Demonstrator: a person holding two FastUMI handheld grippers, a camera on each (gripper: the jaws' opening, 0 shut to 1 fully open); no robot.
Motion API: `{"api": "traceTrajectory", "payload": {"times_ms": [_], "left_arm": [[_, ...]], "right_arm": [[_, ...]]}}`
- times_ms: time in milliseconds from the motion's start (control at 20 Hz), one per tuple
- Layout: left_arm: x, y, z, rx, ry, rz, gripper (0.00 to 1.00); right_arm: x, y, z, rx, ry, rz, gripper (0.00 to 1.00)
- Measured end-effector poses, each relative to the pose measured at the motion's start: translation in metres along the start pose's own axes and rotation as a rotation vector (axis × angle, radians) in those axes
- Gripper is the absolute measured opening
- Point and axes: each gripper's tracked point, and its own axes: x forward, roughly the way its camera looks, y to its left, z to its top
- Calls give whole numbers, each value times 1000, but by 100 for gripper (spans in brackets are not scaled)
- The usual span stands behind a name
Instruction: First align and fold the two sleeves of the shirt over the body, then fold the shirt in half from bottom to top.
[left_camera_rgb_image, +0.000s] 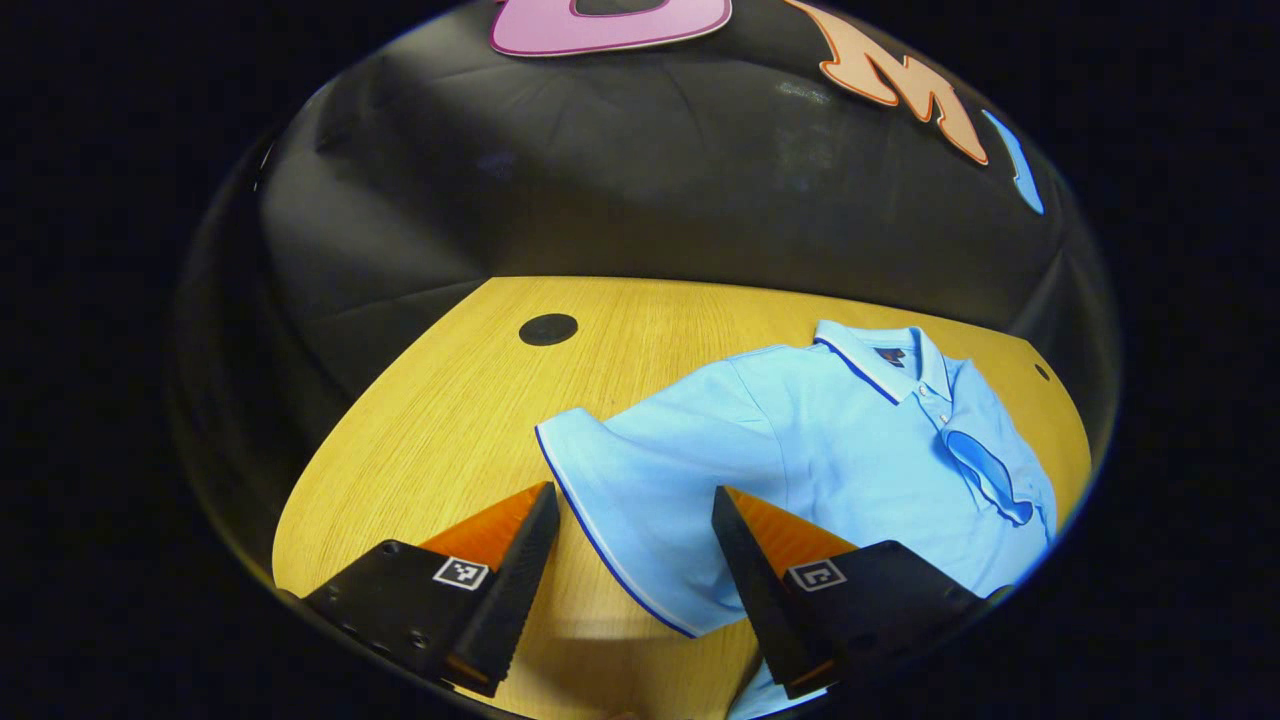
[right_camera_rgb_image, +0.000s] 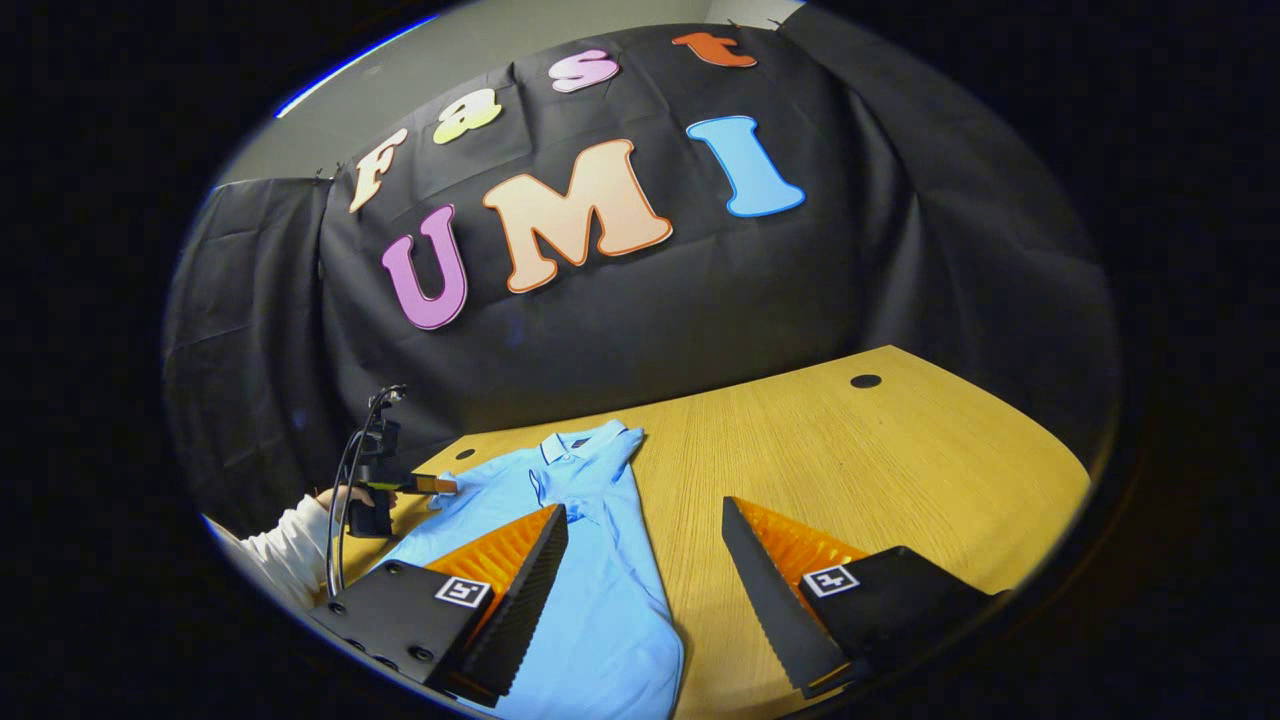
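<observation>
Shirt (left_camera_rgb_image: 850, 450) hem cut off behind left gripper (left_camera_rgb_image: 635, 500) fingers.

The left gripper (left_camera_rgb_image: 633, 500) hovers, jaws spread wide. The right gripper (right_camera_rgb_image: 645, 520) likewise gapes — a white-sleeved hand (right_camera_rgb_image: 335, 500) holds the left one ahead.

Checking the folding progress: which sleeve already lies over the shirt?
The sleeve farther from the left gripper, folded onto the shirt. The other sleeve lies spread on the table, ahead of its open jaws.
</observation>
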Motion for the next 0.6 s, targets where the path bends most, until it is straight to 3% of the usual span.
{"api": "traceTrajectory", "payload": {"times_ms": [50,100,150,200,350,400,550,600], "left_arm": [[2,-2,0,-4,-4,-3,90],[3,-3,0,-5,-7,-12,77],[2,-4,1,-12,-11,-18,71],[2,-8,1,-13,-7,-30,56],[0,-17,1,-25,-8,-84,32],[0,-17,1,-27,-9,-92,17],[-2,-22,0,-15,-7,-135,15],[-2,-22,1,-28,-12,-138,8]], "right_arm": [[-1,-2,0,8,-4,-2,97],[-2,-3,-2,14,-4,-5,97],[-2,-5,-2,19,-4,-8,97],[-3,-6,-4,23,-2,-9,97],[-4,-12,-8,19,2,-21,97],[-4,-14,-9,14,3,-27,97],[-6,-15,-10,10,7,-27,97],[-6,-17,-12,11,6,-27,97]]}}
